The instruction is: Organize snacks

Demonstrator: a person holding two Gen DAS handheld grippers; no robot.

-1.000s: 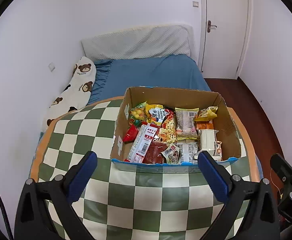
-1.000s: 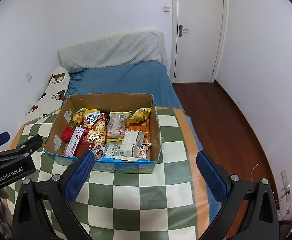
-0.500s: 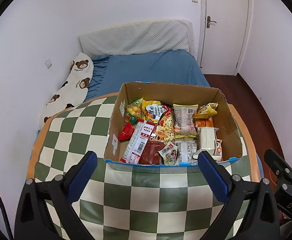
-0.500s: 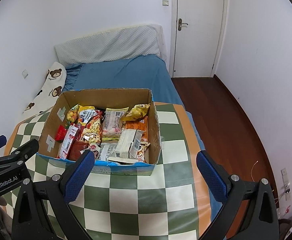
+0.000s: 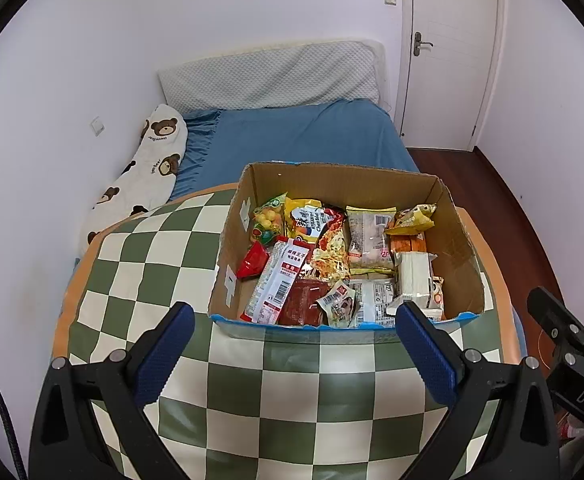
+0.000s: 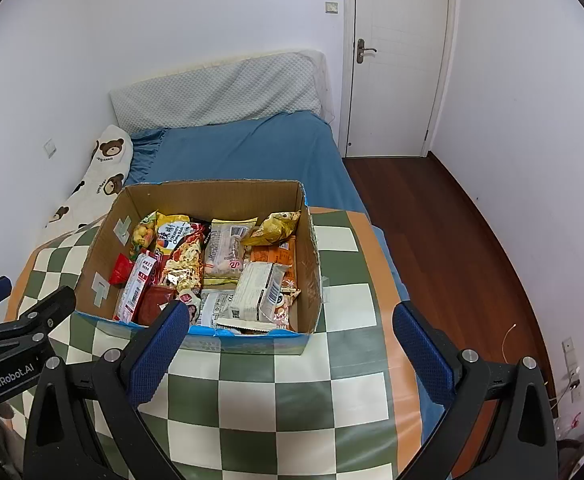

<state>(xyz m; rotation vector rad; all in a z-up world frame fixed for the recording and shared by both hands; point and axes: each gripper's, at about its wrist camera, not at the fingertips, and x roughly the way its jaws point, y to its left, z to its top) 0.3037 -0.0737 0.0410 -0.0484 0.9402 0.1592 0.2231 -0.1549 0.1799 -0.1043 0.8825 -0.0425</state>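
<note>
A cardboard box (image 5: 340, 184) full of snack packets sits on the green-and-cream checkered surface (image 5: 292, 400), toward its far edge, with a blue bed (image 5: 300, 136) beyond. Both tongs hover over the near part of the surface, short of the box. The left tongs (image 5: 292, 344) stand wide open and empty, their blue pads (image 5: 163, 352) spread about as wide as the box front. The right tongs (image 6: 287, 344) are likewise spread apart and hold nothing.

Inside the box, a long white-and-red packet (image 5: 277, 280) lies along the left side beside a small red pouch (image 5: 251, 262). A white wrapped pack (image 6: 261, 290) rests near the right wall, with an orange packet (image 6: 271, 256) and a crumpled yellow bag (image 6: 275, 226) behind it. A clear biscuit packet (image 6: 225, 252) lies in the middle.
</note>
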